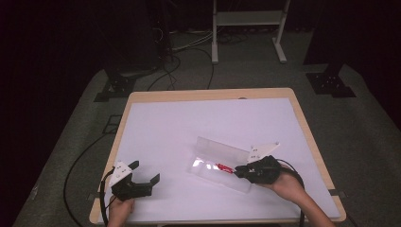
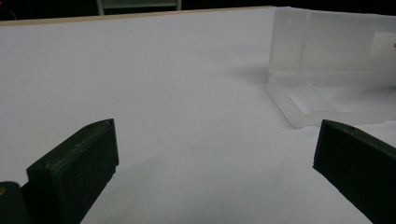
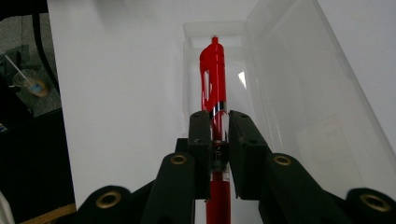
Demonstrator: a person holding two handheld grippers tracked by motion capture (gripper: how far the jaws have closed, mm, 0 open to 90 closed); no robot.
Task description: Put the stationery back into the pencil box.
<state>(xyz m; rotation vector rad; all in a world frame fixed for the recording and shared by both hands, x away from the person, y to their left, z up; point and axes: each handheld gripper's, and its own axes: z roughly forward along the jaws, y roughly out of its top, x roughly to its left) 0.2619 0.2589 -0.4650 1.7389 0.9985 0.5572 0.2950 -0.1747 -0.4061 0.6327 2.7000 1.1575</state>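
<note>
Red pen (image 3: 214,79) clamped in right tongs (image 3: 218,140), lower barrel hidden; left tongs (image 2: 215,154) apart.

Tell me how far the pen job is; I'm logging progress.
Done: the clear case lies open on the table. In hand: the right gripper is clamped on the red pen, over the tray. Left: letting go and closing the lid. The left gripper waits open.

left gripper (image 1: 144,172) agape, right gripper (image 3: 219,122) clamped
</note>
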